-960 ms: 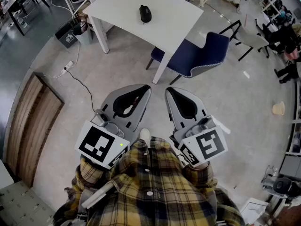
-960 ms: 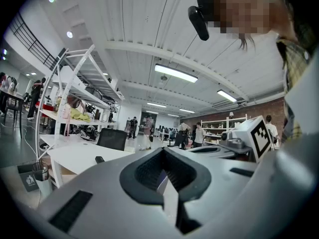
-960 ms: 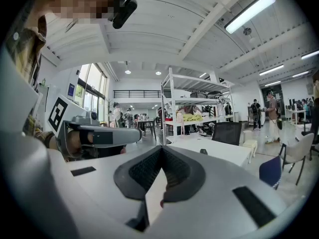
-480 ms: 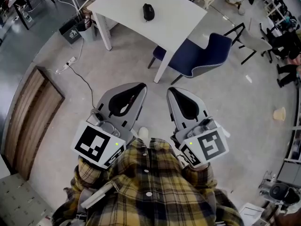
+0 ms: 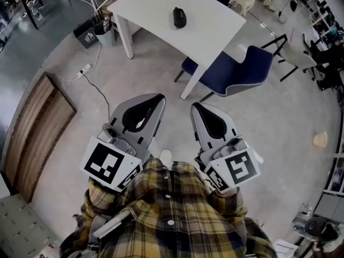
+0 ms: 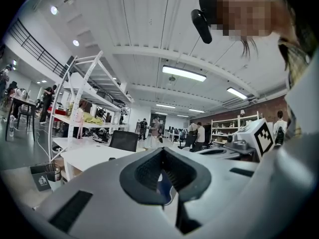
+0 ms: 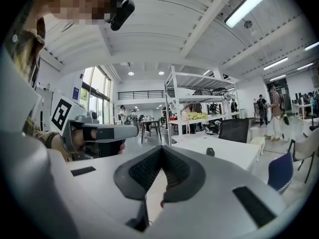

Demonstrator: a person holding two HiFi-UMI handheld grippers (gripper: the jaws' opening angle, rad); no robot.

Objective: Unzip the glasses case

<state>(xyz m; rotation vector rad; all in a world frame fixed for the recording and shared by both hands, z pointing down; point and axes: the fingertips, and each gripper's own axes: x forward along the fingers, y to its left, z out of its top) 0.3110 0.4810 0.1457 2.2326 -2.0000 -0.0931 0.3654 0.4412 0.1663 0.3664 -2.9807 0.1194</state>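
Observation:
The glasses case (image 5: 179,17) is a small dark oval that lies on the white table (image 5: 161,9), far ahead of me across the floor. In the right gripper view the case (image 7: 210,152) is a dark lump on the tabletop. I hold both grippers close to my body over the bare floor, well short of the table. My left gripper (image 5: 160,97) is shut with nothing in it, and its black pads meet in the left gripper view (image 6: 162,151). My right gripper (image 5: 194,105) is also shut and empty, its pads together (image 7: 162,149).
A blue chair (image 5: 236,71) stands at the table's near right corner. A bin (image 5: 86,34) and a power strip with its cord (image 5: 85,69) lie left of the table legs. A wooden panel (image 5: 32,128) lies on the floor at my left. Shelving and people stand beyond.
In the head view the table, case and chair have slid rightwards and slightly down. Both grippers stay shut in front of my body, hardly shifted.

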